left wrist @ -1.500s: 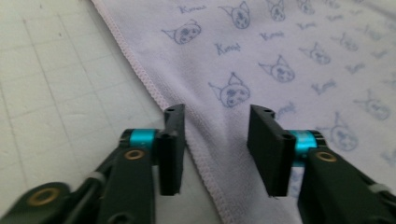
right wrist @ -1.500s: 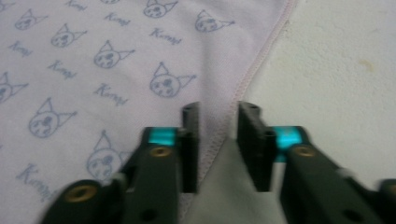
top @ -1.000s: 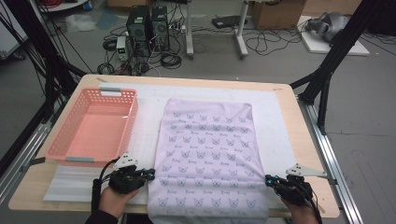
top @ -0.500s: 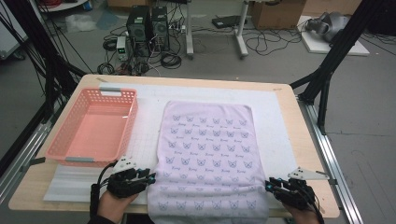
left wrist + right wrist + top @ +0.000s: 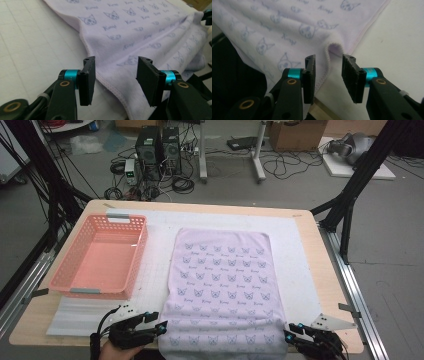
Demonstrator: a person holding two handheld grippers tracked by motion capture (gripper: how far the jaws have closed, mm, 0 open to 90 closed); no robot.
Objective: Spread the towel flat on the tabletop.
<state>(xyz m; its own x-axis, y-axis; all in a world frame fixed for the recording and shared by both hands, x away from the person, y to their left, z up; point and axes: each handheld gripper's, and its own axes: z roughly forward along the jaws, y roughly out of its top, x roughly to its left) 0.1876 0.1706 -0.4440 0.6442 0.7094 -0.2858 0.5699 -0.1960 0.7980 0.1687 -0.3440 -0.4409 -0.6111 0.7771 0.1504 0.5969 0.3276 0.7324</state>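
While the lilac terry towel printed with small grey-blue cat faces [image 5: 222, 290] lies flat on the white gridded mat [image 5: 300, 270] in the middle of the light wooden table [image 5: 327, 285], its long axis runs away from the person, from the near table edge toward the far one, and that is what the coming move turns on: each near corner sits right in front of one tool. The left gripper [image 5: 159, 326] stands just beside the towel's near left corner and the right gripper [image 5: 289, 334] just beside its near right corner, so neither hand is nearer than the other; each has its own corner. Both sets of jaws have just been opening. In the left gripper view the left gripper [image 5: 115, 75] is spread, with the stitched hem of the towel [image 5: 140, 32] running between the black pads without being pressed by them. In the right gripper view the right gripper [image 5: 327, 75] is likewise parted, and a small raised curl of the towel's [image 5: 287, 30] edge rises in the gap, untouched. The cloth looks soft and thick, with a band of wrinkles across its near end and a smooth, flat far end. An empty pink plastic lattice basket [image 5: 100, 255] stands just left of the towel, well clear of both tools.
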